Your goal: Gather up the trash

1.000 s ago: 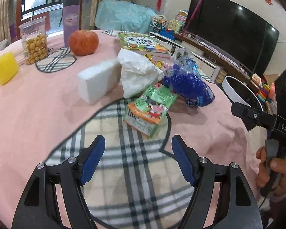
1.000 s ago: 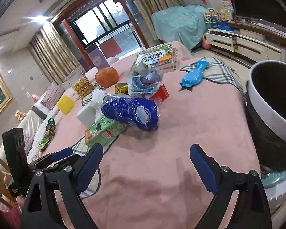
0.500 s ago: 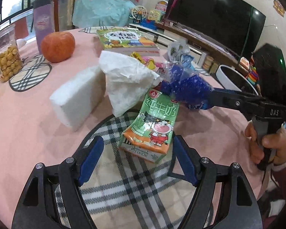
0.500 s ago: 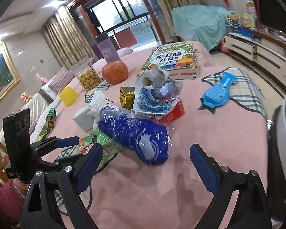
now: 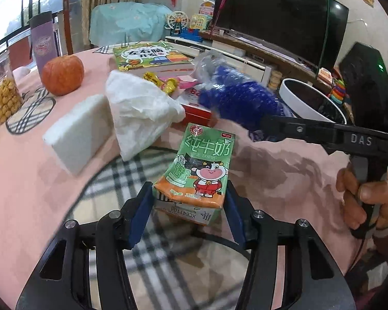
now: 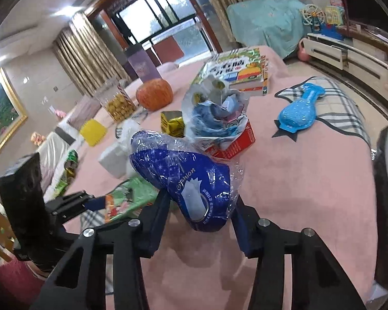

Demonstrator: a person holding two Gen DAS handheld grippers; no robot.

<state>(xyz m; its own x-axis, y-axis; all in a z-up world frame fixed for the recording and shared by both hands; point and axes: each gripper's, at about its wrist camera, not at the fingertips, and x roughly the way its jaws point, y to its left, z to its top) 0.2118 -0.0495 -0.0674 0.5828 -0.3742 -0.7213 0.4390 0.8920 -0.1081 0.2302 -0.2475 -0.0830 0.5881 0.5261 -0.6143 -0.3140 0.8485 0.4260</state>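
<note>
Pink table [image 5: 25, 193]: left gripper [image 5: 187, 213] closing on carton [image 5: 196, 170], right gripper [image 6: 200, 218] closing on slippery wrapper [image 6: 183, 173], which may slip.

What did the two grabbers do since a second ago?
Both came forward and are closing. The left gripper now has the milk carton between its fingers, which were bare over the checked mat a second ago. The right gripper now has the blue wrapper between its own. The pumpkin, white block and books stayed put.
</note>
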